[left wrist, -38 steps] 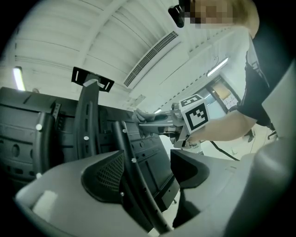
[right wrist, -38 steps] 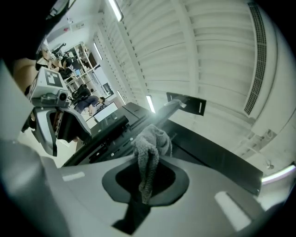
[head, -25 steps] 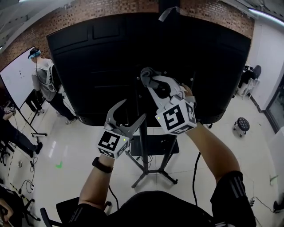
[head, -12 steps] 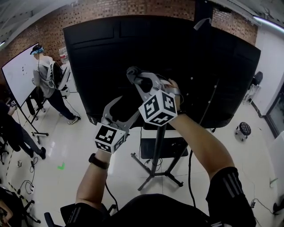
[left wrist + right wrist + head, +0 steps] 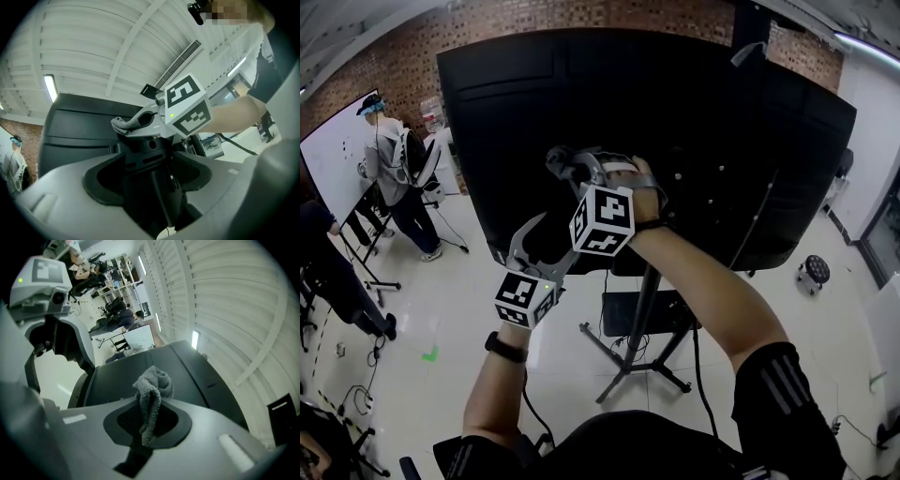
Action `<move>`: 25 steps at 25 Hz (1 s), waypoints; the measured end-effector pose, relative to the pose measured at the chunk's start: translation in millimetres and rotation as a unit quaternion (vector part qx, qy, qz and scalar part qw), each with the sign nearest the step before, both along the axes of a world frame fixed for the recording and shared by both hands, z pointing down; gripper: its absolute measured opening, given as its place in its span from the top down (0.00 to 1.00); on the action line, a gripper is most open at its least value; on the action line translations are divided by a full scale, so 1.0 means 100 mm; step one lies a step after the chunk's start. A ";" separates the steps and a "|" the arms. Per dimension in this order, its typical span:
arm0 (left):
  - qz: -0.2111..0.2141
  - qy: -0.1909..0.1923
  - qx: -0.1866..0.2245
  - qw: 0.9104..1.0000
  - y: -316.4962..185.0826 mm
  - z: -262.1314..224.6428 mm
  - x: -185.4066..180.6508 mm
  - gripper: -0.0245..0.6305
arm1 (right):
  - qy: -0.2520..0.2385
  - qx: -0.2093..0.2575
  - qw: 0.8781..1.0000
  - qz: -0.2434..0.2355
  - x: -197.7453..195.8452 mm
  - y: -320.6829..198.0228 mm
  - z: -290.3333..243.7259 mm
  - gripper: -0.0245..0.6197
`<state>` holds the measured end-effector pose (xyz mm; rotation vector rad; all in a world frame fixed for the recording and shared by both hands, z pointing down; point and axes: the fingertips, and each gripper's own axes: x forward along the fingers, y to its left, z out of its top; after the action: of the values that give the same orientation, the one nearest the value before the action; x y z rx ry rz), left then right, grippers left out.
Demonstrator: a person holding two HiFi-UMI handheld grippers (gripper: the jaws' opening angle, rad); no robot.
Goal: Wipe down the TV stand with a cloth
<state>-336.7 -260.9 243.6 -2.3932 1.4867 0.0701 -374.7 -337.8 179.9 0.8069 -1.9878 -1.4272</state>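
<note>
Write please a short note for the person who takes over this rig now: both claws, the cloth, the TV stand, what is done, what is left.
Left claw: open, empty, held below the right one.
Right claw: shut on the grey cloth, raised near the black back panel of the screen; contact cannot be told.
TV stand: its pole, shelf and legs are lower down, no claw on them.
Done: cloth gripped; wiped areas cannot be told.
Left: probably the pole, shelf and legs.

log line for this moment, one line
right gripper: shut on grey cloth, by black TV back | left gripper: open, empty, lower
</note>
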 end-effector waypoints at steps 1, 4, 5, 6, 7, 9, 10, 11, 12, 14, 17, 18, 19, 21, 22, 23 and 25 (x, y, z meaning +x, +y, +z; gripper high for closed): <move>0.001 0.001 -0.001 1.000 -0.01 0.00 -0.02 0.45 | 0.013 0.005 1.000 0.011 -0.01 -0.04 0.02 0.93; 0.001 0.005 0.010 1.000 -0.03 -0.02 -0.08 0.45 | 0.039 0.026 0.999 0.027 -0.04 -0.06 0.04 0.93; 0.001 0.006 0.013 1.000 -0.04 -0.02 -0.08 0.45 | 0.045 0.030 0.998 0.030 -0.02 -0.06 0.05 0.93; 0.001 0.006 0.018 1.000 -0.05 -0.02 -0.08 0.45 | 0.050 0.031 0.998 0.034 0.01 -0.07 0.06 0.93; 0.004 0.006 0.020 1.000 -0.06 -0.02 -0.06 0.45 | 0.055 0.029 0.997 0.041 0.06 -0.09 0.07 0.93; 0.016 0.004 0.007 1.000 -0.07 0.01 0.03 0.45 | 0.061 0.026 0.996 0.062 0.21 -0.14 0.07 0.93; 0.022 0.003 0.003 1.000 -0.08 0.01 0.08 0.45 | 0.065 0.026 0.995 0.073 0.29 -0.17 0.07 0.93; 0.025 0.002 0.007 1.000 -0.09 0.00 0.11 0.45 | 0.069 0.025 0.994 0.083 0.37 -0.19 0.07 0.93; 0.028 0.002 0.016 0.999 -0.11 -0.02 0.13 0.45 | 0.074 0.022 0.993 0.093 0.45 -0.21 0.08 0.93; 0.036 0.003 0.028 0.999 -0.15 -0.07 0.21 0.45 | 0.084 0.012 0.990 0.112 0.59 -0.25 0.11 0.93; 0.051 0.002 0.030 0.998 -0.20 -0.09 0.34 0.45 | 0.095 0.017 0.986 0.134 0.75 -0.29 0.11 0.93; 0.056 0.002 0.028 0.998 -0.20 -0.08 0.39 0.45 | 0.101 0.024 0.985 0.141 0.80 -0.30 0.11 0.93; 0.062 0.003 0.026 0.998 -0.21 -0.07 0.44 0.45 | 0.108 0.033 0.982 0.149 0.85 -0.30 0.11 0.93; 0.073 0.005 0.019 0.997 -0.21 -0.06 0.54 0.45 | 0.125 0.051 0.977 0.162 0.95 -0.29 0.11 0.93; 0.077 0.005 0.018 0.997 -0.22 -0.07 0.57 0.45 | 0.132 0.060 0.975 0.168 0.99 -0.29 0.09 0.93; 0.079 0.005 0.018 0.997 -0.23 -0.07 0.60 0.45 | 0.138 0.070 0.973 0.174 1.03 -0.28 0.06 0.93; 0.084 0.006 0.019 0.996 -0.23 -0.08 0.63 0.45 | 0.144 0.081 0.969 0.184 1.10 -0.28 0.02 0.93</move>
<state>-273.5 -284.2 235.4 -2.4850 1.2752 0.1501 -264.9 -366.1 181.9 0.9230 -1.4324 -1.4034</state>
